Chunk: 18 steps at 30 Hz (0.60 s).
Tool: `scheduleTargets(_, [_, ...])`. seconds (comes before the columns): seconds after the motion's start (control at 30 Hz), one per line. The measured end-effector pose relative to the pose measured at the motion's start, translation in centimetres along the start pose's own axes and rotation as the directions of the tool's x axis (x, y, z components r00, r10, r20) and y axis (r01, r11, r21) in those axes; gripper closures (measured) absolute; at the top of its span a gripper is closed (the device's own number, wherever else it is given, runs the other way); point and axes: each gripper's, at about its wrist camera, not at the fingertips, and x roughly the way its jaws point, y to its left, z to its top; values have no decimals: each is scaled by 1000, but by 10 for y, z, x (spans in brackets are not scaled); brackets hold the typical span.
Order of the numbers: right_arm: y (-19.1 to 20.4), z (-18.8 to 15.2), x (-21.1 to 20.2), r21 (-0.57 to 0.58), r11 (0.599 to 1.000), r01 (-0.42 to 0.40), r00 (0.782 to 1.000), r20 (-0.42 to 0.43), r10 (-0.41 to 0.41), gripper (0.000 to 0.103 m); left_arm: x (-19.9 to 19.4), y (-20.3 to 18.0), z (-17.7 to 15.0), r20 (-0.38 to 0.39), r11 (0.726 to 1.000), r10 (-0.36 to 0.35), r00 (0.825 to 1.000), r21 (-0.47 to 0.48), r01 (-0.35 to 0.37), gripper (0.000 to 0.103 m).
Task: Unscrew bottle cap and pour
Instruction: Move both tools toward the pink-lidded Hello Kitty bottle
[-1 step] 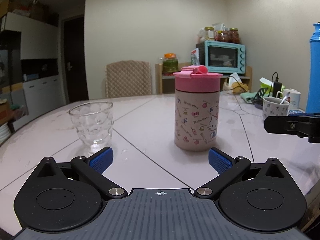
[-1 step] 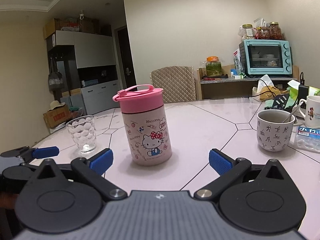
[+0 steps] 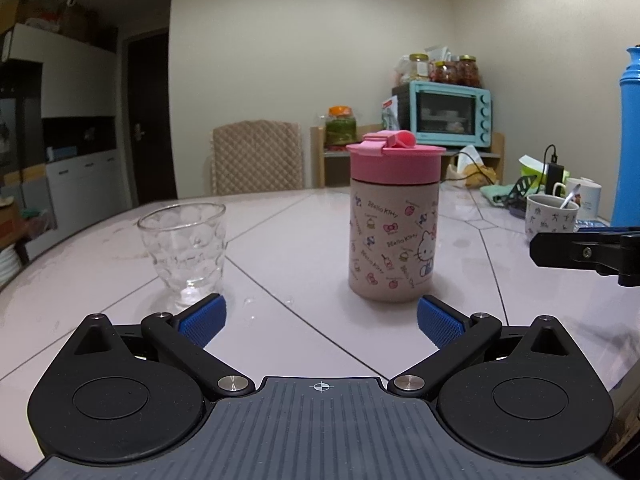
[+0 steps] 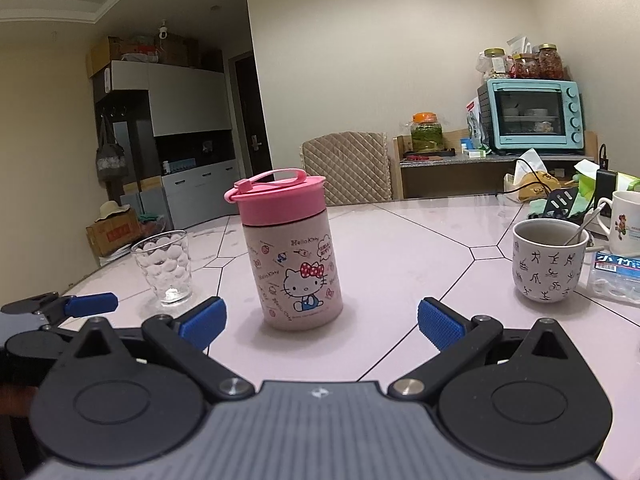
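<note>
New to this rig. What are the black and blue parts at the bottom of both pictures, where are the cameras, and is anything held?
There is no robot arm here. A person holds a two-finger tool in each hand, and a fisheye camera on each tool looks forward along its fingers. The black arms with blue pads low in each picture are that tool's own fingers.

The left wrist view shows the left tool, with part of the right one at the right edge. The right wrist view shows the right tool, with the left one at the left edge. Both are open and hold nothing.

On the table stand a bottle with its pink cap on, and an empty glass to its left. To the right is a mug with a spoon in it.
</note>
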Motion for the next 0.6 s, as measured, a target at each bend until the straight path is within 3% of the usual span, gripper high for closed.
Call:
scheduleTargets(0.3, [-18, 3, -10, 23, 1000, 2, 1000, -7, -1, 0, 3, -8, 3, -50, 1000, 5, 999, -4, -5, 0])
scheduleTargets(0.6, [-21, 4, -10, 29, 999, 17, 1000, 0, -17, 0, 6, -7, -2, -52, 1000, 3, 999, 6, -2, 0])
